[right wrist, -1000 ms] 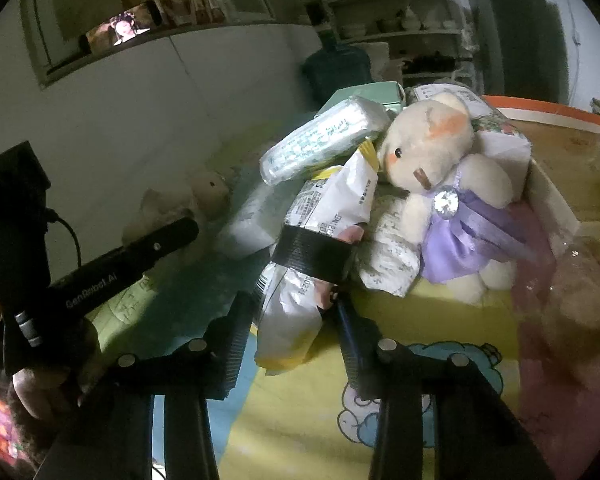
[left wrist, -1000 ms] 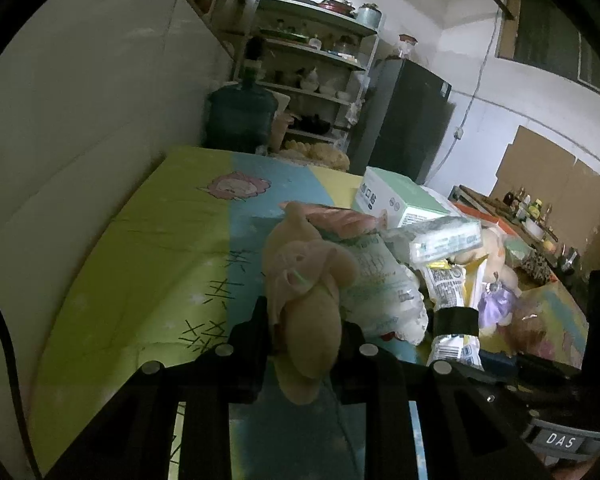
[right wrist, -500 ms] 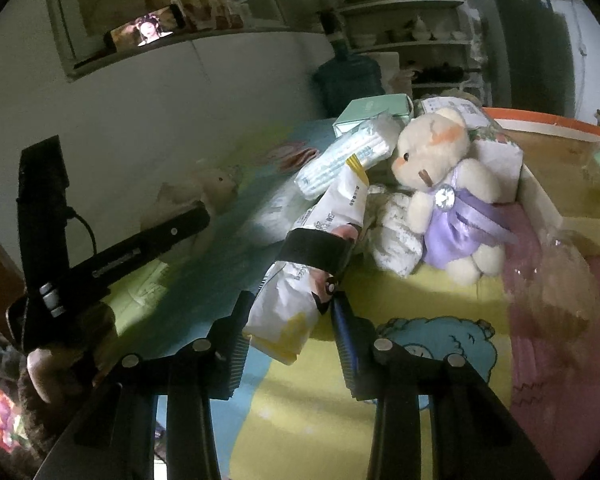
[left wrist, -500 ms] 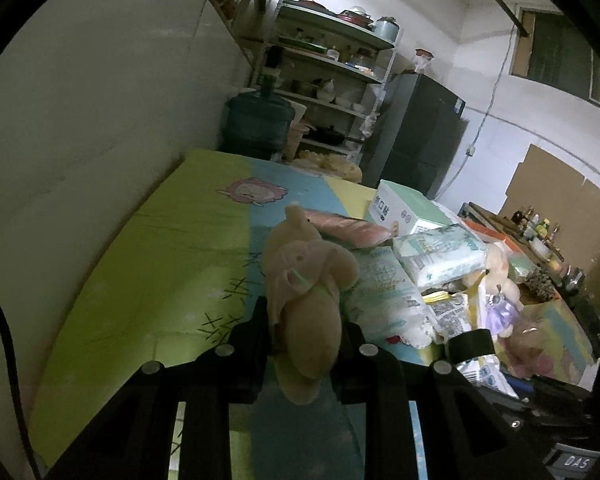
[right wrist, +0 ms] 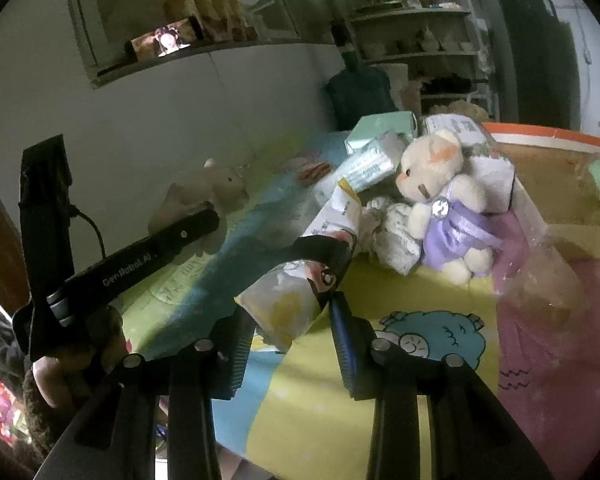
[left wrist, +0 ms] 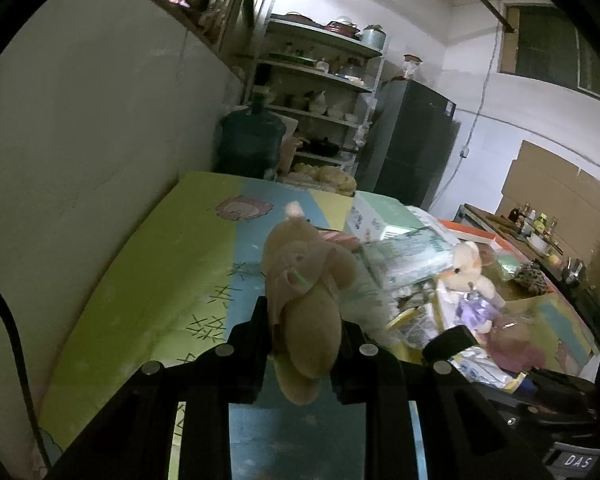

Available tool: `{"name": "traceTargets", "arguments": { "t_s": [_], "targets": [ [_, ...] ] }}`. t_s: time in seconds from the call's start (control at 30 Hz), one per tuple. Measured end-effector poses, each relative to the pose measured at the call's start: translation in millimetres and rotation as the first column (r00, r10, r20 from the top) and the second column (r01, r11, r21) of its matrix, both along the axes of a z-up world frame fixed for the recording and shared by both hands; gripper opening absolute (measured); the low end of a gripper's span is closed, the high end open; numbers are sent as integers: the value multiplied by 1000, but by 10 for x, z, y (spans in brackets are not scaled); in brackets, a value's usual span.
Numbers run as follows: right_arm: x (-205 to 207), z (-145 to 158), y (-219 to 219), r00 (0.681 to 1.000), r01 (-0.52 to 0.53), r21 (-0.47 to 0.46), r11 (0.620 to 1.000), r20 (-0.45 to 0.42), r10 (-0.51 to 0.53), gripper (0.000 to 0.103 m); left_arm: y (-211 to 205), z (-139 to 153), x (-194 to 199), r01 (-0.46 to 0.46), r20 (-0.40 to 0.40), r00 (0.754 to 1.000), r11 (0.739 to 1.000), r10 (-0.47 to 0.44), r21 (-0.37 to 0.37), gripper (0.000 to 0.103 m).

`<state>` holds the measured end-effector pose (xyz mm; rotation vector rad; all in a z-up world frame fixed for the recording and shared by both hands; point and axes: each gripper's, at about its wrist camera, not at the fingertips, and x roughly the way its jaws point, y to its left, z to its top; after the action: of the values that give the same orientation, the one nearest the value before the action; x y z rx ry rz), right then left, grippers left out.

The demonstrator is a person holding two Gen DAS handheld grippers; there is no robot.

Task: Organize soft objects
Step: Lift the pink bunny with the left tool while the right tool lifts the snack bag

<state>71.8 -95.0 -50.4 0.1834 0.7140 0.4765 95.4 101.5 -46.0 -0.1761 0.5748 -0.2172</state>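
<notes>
My left gripper [left wrist: 302,334] is shut on a tan plush toy [left wrist: 306,284] and holds it above the colourful mat [left wrist: 172,264]; the toy also shows in the right wrist view [right wrist: 216,192]. My right gripper [right wrist: 290,330] is shut on a white and yellow snack bag [right wrist: 296,300] wrapped with a black band, lifted off the mat. A cream teddy bear in a purple dress [right wrist: 440,204] sits in the pile of soft packs to the right [left wrist: 470,280].
A green and white box [left wrist: 380,216], tissue packs [right wrist: 370,164] and a clear plastic bag [right wrist: 548,280] crowd the mat's right side. A wall runs along the left. A water jug [left wrist: 250,142], shelves and a dark fridge [left wrist: 414,144] stand behind.
Both grippers have pulled back and up from the pile with their loads. The snack bag has come away from the teddy bear and the packs.
</notes>
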Motion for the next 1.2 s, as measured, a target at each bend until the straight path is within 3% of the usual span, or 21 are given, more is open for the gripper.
{"name": "traceTargets", "arguments": {
  "t_s": [0.6,0.73,0.8,0.97,1.2],
  "targets": [
    [-96,94,-140,1000,-7,24,1000,16,7,34,-240,227,-195,39,48,998,999,-40,21,26],
    [23,-129,-203,994,-13,44,999,-109,18,40,-281,221,-212,48,46,998,999,-49,21,26],
    [57,-220,-236,990,6,47,999,-142,1,48,-294,217,-218,51,43,998,998,-52,19,26],
    [116,-214,-241,990,-2,85,996,-137,14,59,-338,223,-231,60,44,997,998,-61,23,26],
    [184,-242,-115,995,-2,5,1000,-99,3,60,-359,216,-241,59,41,997,998,-60,26,26]
  ]
}}
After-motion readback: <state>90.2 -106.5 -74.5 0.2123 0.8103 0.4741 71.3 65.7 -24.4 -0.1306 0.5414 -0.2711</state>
